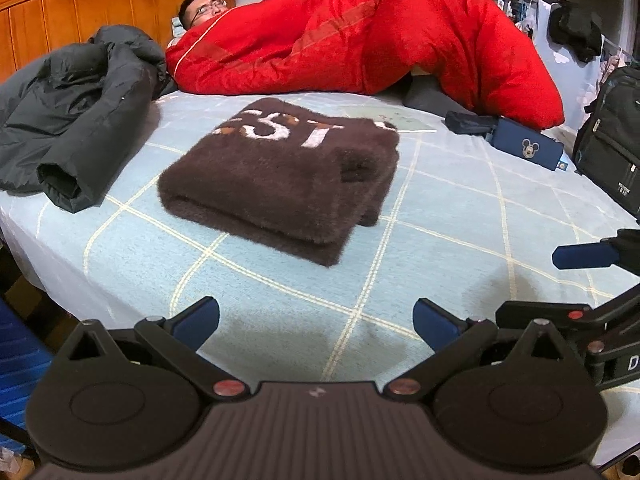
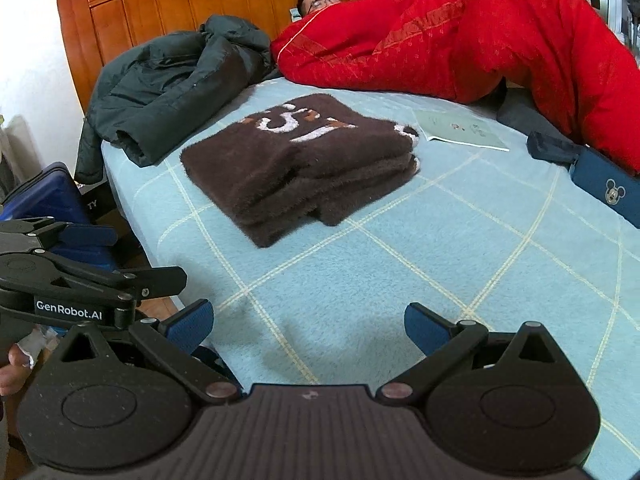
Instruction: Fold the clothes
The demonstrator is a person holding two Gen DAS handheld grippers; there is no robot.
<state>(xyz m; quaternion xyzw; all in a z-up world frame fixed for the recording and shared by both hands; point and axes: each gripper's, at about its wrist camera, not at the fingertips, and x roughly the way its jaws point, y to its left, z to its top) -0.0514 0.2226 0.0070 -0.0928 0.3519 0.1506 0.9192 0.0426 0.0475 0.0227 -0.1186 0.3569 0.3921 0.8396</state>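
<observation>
A fuzzy brown sweater (image 1: 280, 176) with white letters lies folded into a thick rectangle on the light blue checked bed sheet (image 1: 440, 240). It also shows in the right wrist view (image 2: 304, 164). My left gripper (image 1: 316, 320) is open and empty, hovering near the bed's front edge, well short of the sweater. My right gripper (image 2: 308, 324) is open and empty, also back from the sweater. The right gripper shows at the right edge of the left wrist view (image 1: 584, 256); the left gripper shows at the left of the right wrist view (image 2: 92, 256).
A dark green puffer jacket (image 1: 76, 120) lies crumpled at the left by the wooden headboard (image 1: 100, 0). A person under a red quilt (image 1: 380, 40) lies across the back. A blue Mickey case (image 1: 528, 148), a booklet (image 2: 460, 128), a black backpack (image 1: 612, 152) and a blue suitcase (image 2: 52, 196) are around.
</observation>
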